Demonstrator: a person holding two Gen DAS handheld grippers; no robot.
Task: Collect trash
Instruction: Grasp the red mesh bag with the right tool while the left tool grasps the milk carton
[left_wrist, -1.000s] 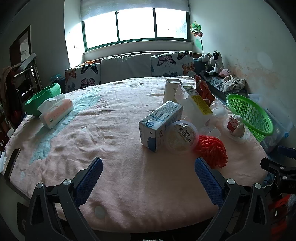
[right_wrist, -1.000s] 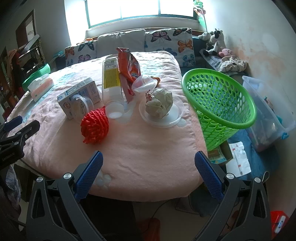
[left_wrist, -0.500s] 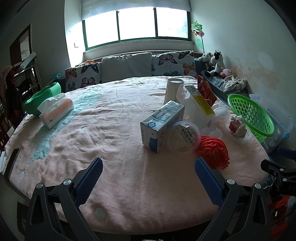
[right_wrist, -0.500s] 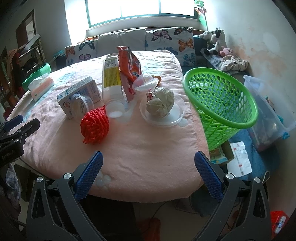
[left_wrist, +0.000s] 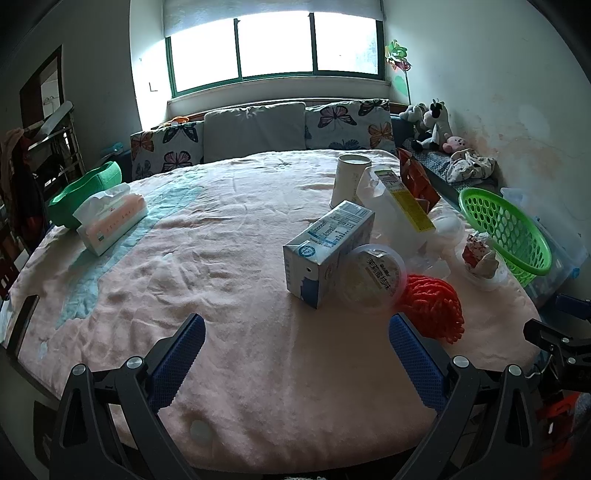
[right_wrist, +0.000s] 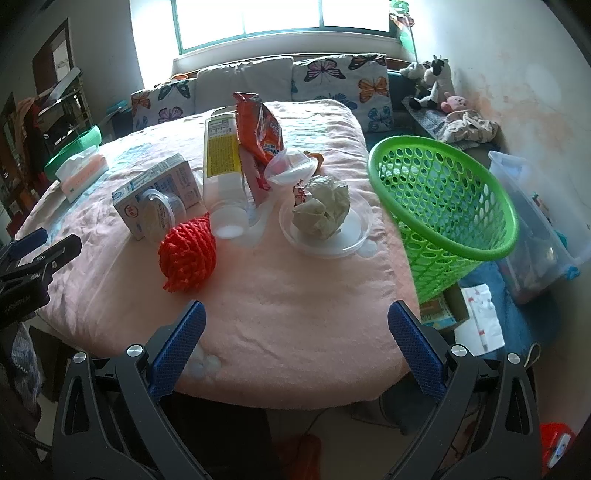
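Note:
Trash lies on the pink table cover (left_wrist: 229, 295): a milk carton (left_wrist: 325, 251) (right_wrist: 155, 188), a clear lidded cup (left_wrist: 373, 278), a red foam net (left_wrist: 432, 310) (right_wrist: 188, 254), a fallen clear bottle (right_wrist: 223, 173), a red snack bag (right_wrist: 258, 125), a paper cup (left_wrist: 349, 181) and crumpled paper (right_wrist: 323, 206) on a clear plastic plate (right_wrist: 354, 240). A green mesh basket (right_wrist: 447, 206) (left_wrist: 506, 229) stands past the table's right edge. My left gripper (left_wrist: 295, 350) is open and empty, short of the carton. My right gripper (right_wrist: 295, 332) is open and empty, short of the plate.
A tissue box (left_wrist: 110, 218) and a green bowl (left_wrist: 81, 192) sit at the table's far left. A clear storage bin (right_wrist: 535, 221) and papers lie on the floor by the basket. Cushions (left_wrist: 255, 129) and stuffed toys (left_wrist: 432, 122) line the back.
Both views have shifted slightly; the trash and basket appear a little lower and farther in the left wrist view. Nothing was grasped or moved on the table.

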